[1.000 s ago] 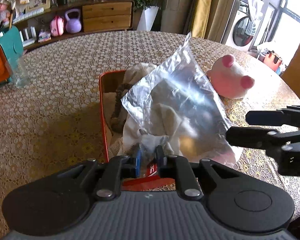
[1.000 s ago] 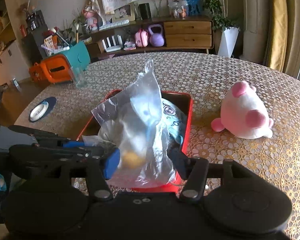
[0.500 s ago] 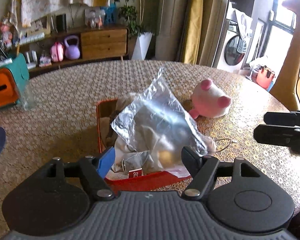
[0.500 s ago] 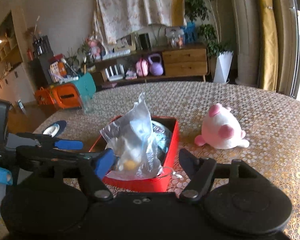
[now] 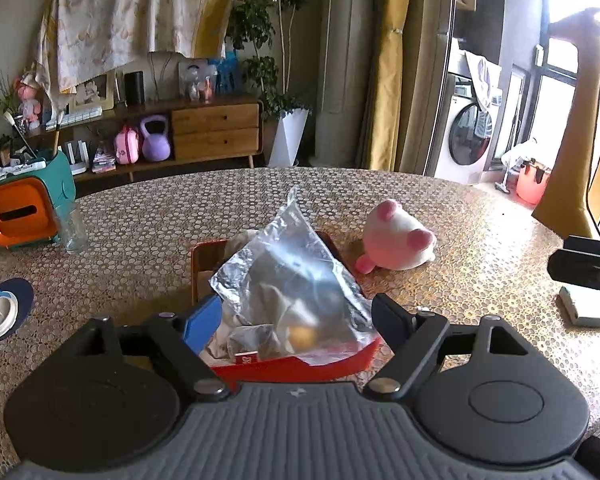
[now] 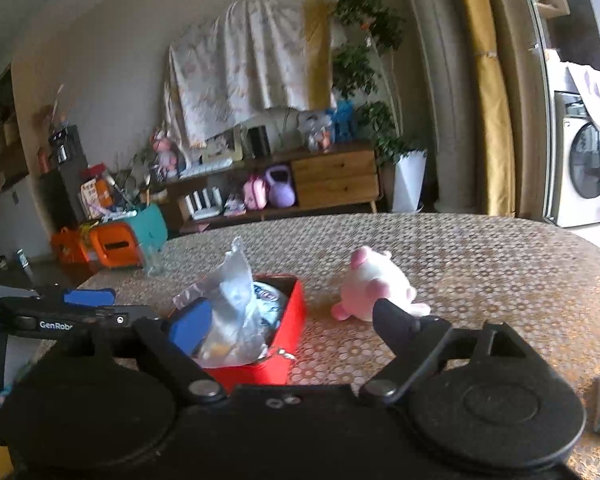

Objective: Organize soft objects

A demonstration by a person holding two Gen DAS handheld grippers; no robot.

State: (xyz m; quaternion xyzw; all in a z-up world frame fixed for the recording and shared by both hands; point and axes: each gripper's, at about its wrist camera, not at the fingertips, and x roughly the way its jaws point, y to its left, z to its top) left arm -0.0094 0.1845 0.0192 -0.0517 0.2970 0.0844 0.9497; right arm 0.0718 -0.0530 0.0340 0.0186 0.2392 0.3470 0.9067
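- Left wrist view: my left gripper (image 5: 298, 322) hangs above the near end of the red box (image 5: 300, 366) with its fingers spread wide, holding nothing.
- The clear plastic bag (image 5: 288, 276) sits in the red box between my fingertips without touching either, one corner sticking up; soft pale things and something yellow show through it, though the glare keeps me from naming them.
- The pink plush toy (image 5: 396, 242) lies on the patterned tablecloth (image 5: 148, 232) just beyond the box's right far corner, outside it.
- At the right edge I see part of my right gripper (image 5: 584, 266), well away from the box.
- An orange and teal holder (image 5: 24, 208) and a clear glass (image 5: 73, 228) stand far left; a round coaster (image 5: 4, 310) lies nearer me.

- Right wrist view: my right gripper (image 6: 290, 326) is spread apart too, gripping nothing, over the tablecloth (image 6: 480, 264).
- The red box (image 6: 290, 332) lies left of centre with the bag (image 6: 232, 312) rising out of it; a pale blue printed soft item (image 6: 268, 300) is tucked beside the bag.
- The plush toy (image 6: 374, 288) rests on the table right of the box, behind my right fingertip (image 6: 392, 320).
- My left gripper (image 6: 88, 304) shows at the left edge.
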